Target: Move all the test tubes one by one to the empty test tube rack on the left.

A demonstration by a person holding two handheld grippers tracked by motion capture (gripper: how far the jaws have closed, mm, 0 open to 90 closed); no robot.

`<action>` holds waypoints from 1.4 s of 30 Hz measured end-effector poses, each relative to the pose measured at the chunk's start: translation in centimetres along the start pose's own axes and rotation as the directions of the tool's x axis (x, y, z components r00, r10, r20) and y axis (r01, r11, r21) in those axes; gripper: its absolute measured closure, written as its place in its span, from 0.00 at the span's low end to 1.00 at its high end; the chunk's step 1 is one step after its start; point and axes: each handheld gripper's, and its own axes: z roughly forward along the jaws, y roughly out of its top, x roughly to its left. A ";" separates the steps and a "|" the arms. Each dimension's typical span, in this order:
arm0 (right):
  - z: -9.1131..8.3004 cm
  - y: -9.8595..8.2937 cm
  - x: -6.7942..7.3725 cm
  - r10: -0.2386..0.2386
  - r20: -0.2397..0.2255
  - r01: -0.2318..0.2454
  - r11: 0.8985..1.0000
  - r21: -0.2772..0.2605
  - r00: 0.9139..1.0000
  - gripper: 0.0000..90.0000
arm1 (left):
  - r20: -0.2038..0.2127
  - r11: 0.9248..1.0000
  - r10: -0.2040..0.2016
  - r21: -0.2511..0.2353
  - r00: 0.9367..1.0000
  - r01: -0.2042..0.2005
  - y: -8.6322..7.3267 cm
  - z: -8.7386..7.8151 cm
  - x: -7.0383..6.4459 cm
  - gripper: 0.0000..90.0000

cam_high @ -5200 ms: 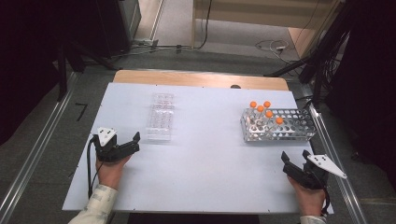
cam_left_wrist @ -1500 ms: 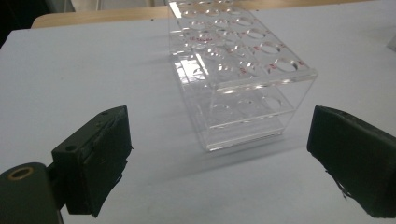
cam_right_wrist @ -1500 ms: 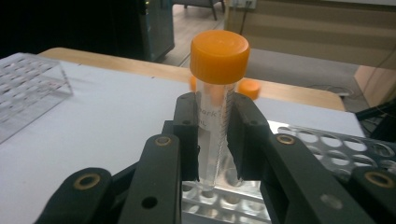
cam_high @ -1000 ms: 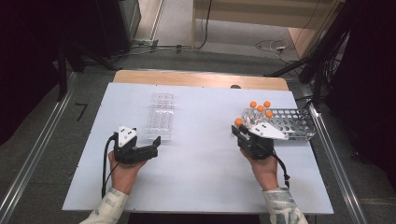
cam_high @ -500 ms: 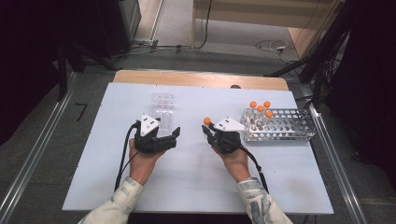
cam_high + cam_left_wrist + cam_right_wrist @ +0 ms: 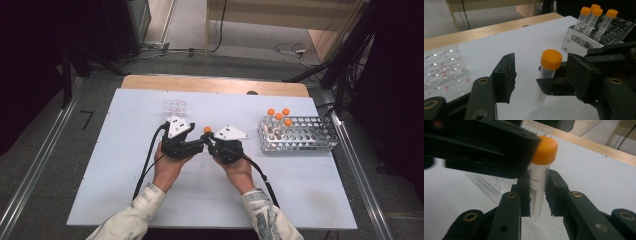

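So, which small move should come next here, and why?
Probably close the left tongs on the orange cap: the right tongs hold the tube upright, and the left jaws stand open on either side of the cap.

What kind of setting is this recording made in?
Probably a lab-style test bench set up for recording. A metal tube rack holds orange-capped tubes, a clear well plate lies on the white table, and the right gripper grips an orange-capped tube. Cables trail over the floor behind.
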 end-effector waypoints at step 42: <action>-3.8 -0.8 -1.2 0.026 0.009 -0.026 0.999 0.031 1.000 0.33 | -0.048 0.999 -0.030 -0.037 0.998 0.028 1.9 0.7 2.8 0.78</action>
